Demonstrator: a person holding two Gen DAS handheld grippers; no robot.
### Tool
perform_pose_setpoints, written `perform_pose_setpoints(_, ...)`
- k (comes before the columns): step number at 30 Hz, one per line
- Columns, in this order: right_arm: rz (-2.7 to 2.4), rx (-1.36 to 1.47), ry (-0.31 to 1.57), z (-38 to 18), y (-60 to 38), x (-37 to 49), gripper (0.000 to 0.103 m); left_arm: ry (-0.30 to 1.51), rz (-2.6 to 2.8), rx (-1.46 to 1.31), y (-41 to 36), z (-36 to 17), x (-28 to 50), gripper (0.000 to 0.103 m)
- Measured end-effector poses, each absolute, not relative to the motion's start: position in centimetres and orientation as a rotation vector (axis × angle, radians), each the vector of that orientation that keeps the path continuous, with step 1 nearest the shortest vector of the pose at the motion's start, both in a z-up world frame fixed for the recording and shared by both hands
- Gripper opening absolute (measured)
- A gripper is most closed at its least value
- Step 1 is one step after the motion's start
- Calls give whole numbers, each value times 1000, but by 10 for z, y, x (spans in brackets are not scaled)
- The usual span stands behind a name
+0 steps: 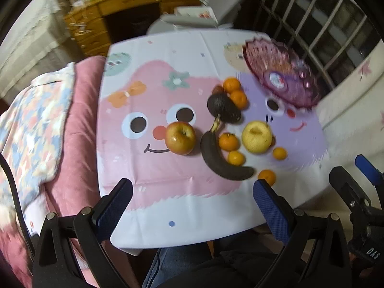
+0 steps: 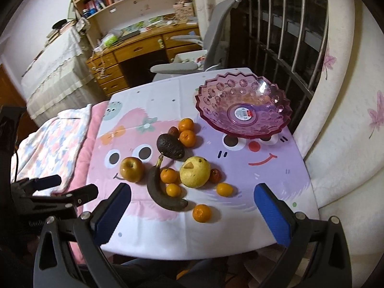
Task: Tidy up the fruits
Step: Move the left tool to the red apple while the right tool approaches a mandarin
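Note:
Fruit lies loose on a cartoon-print tablecloth [image 2: 276, 168]: a red apple [image 2: 131, 169], a dark banana [image 2: 163, 193], an avocado [image 2: 170, 147], a yellow pear [image 2: 195, 171], several tangerines [image 2: 202, 213] and small dark-red fruits [image 2: 215, 175]. An empty pink glass bowl [image 2: 244, 105] stands at the far right. The apple [image 1: 180, 138], banana [image 1: 223, 158], pear [image 1: 256, 136] and bowl [image 1: 280, 74] also show in the left wrist view. My left gripper [image 1: 192, 204] is open and empty over the near table edge. My right gripper [image 2: 190, 210] is open and empty, just short of the nearest tangerine.
A bed with a pink quilt and floral blanket [image 2: 55, 144] borders the table's left side. A wooden desk [image 2: 134, 50] and grey chair [image 2: 216, 40] stand behind. A barred window [image 2: 283, 24] and a white floral curtain [image 2: 348, 120] are at the right.

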State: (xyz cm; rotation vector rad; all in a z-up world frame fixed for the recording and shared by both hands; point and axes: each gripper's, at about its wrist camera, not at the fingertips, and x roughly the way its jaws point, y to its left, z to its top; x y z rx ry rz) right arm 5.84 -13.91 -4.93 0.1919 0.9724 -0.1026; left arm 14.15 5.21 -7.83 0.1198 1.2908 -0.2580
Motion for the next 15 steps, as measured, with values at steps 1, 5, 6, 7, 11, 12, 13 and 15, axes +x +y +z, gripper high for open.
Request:
perform_pose_setpoints(1, -119, 190, 972, -55, -135, 59, 103, 1312, -274, 137, 54, -86, 147, 100)
perform_pose_setpoints(5, -184, 173, 978, -77, -122, 57, 102, 1393, -320, 174, 58, -118, 170, 100)
perform_pose_setpoints(6, -200, 169, 981, -84, -120, 56, 102, 1420, -329, 180, 59, -128, 176, 100)
perform_pose_setpoints(7, -217, 162, 988, -90, -119, 54, 101, 1437, -336, 181, 60, -135, 181, 100)
perform_pose_setpoints(11, -274, 132, 1039, -119, -117, 51, 95, 1498, -341, 183, 58, -161, 197, 100)
perform_pose_setpoints(12, -276, 124, 1054, -128, -117, 51, 94, 1512, -334, 184, 58, -168, 201, 100)
perform_pose_setpoints(13, -275, 117, 1067, -136, -117, 52, 91, 1522, -317, 187, 57, -175, 206, 99)
perform_pose_setpoints(15, -271, 110, 1087, -151, -118, 53, 89, 1541, -293, 183, 57, -190, 216, 99)
